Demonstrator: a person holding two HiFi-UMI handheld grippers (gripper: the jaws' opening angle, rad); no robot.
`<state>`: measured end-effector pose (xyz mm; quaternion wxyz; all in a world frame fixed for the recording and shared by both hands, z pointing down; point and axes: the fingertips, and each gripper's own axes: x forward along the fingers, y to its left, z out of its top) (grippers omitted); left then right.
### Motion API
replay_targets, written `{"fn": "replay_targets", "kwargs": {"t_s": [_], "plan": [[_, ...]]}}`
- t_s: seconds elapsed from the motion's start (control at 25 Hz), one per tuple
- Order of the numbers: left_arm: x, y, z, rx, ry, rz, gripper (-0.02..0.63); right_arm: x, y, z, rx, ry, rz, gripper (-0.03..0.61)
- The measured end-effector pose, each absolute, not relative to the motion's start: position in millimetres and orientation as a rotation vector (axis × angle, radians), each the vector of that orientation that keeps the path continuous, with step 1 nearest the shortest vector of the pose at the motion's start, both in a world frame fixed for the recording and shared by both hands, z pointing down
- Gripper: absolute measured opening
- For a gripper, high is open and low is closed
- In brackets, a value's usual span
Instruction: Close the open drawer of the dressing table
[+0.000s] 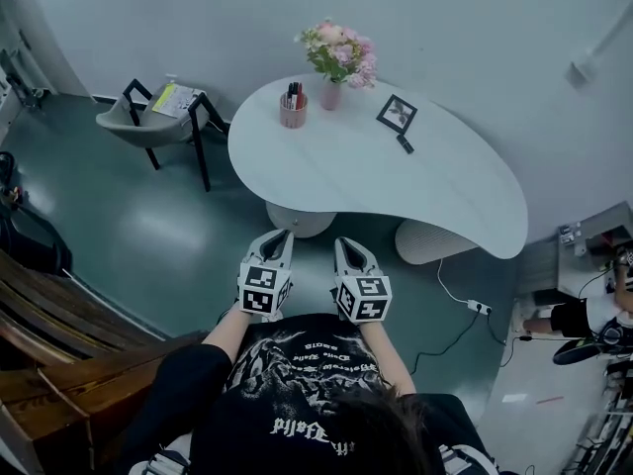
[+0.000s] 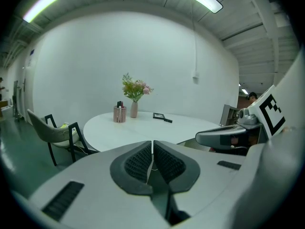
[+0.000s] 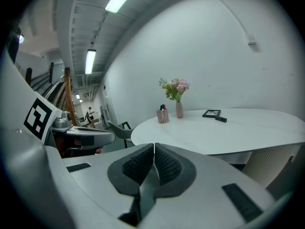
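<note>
Dressing table (image 1: pixel 445 191) ahead, left hand-held gripper (image 1: pixel 282 235) closed empty, right hand-held gripper (image 1: pixel 346 244) alike

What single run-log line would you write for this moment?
left gripper: shut, empty | right gripper: shut, empty | both held short of white table | open drawer: none in view

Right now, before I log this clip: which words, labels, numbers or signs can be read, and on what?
None is readable.
Black T-shirt: pale gothic lettering, upside down, too blurred to read.
Yellow sheet on the chair: dark print, too small to read.
Left claw and right claw: cubes bear square markers only, no words.
</note>
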<state>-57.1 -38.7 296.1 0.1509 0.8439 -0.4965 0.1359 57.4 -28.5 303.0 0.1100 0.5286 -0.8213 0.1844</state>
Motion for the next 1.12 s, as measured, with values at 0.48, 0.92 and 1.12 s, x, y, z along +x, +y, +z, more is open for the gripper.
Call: {"fn": "replay_targets", "kwargs": {"t_s": [0.48, 0.92, 1.12], "plan": [[-55, -24, 297, 2.434, -1.38, 0.381, 0.023, 51, -18, 299, 1.588, -2.415, 0.53, 0.026], [-64, -9, 302, 2.415, -1.381, 0.383, 0.023, 46, -1, 303, 1.586, -2.406, 0.525, 0.026], [-65, -6, 305, 2.413, -1.376, 0.385, 0.023, 42, 4, 307, 1.561, -2.409, 0.531, 0.026]]}}
